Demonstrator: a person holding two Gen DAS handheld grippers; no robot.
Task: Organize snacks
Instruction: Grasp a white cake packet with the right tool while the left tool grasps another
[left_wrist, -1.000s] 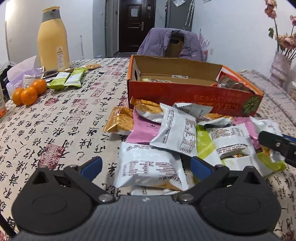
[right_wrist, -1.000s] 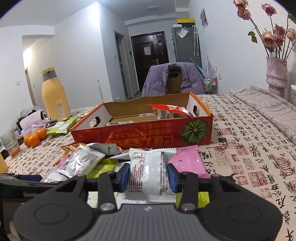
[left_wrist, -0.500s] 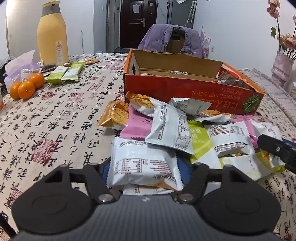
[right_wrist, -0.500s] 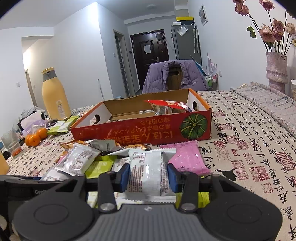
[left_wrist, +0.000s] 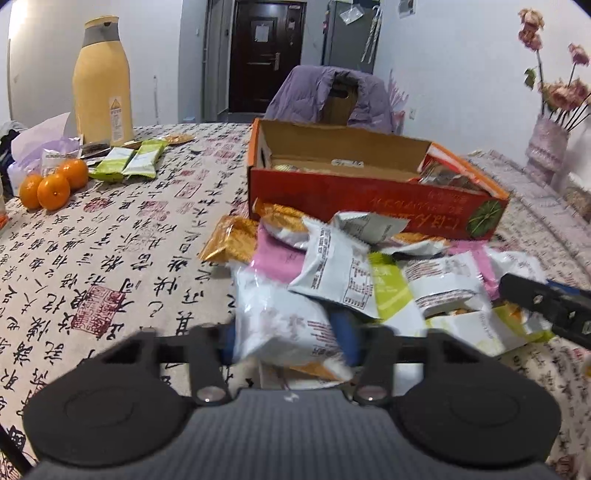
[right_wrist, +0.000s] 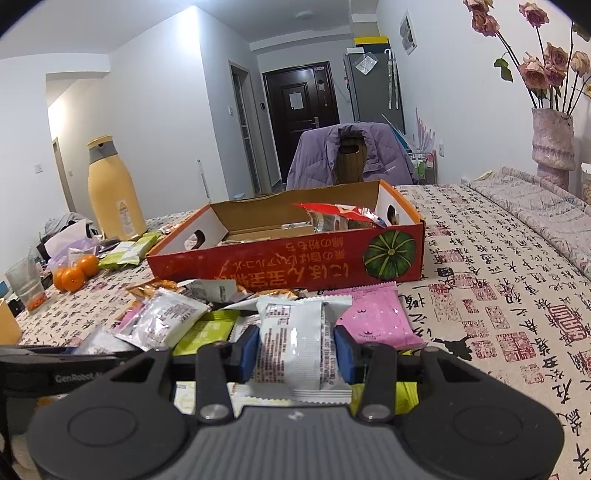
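Nearest you, the left gripper (left_wrist: 288, 339) has a white snack packet (left_wrist: 284, 325) between its blue pads; its jaws are closing and the pads already touch the packet's two sides. The packet's long axis runs away from you toward the pile, its far end slightly raised, though blur hides its exact outline. Your right gripper (right_wrist: 295, 349) has its jaws clamped on a second white packet (right_wrist: 291, 347). That packet stands with its long axis near to far, its printed back face up, and its sealed ends stick out past the pads.

Beyond both grippers, loose packets (left_wrist: 369, 266) lie heaped on the table (left_wrist: 110, 240). Farther on, the red cardboard box (right_wrist: 295, 262) stands open. It holds a red-and-silver bag (right_wrist: 340, 216) at its right end and flat items on its floor, too small to identify.
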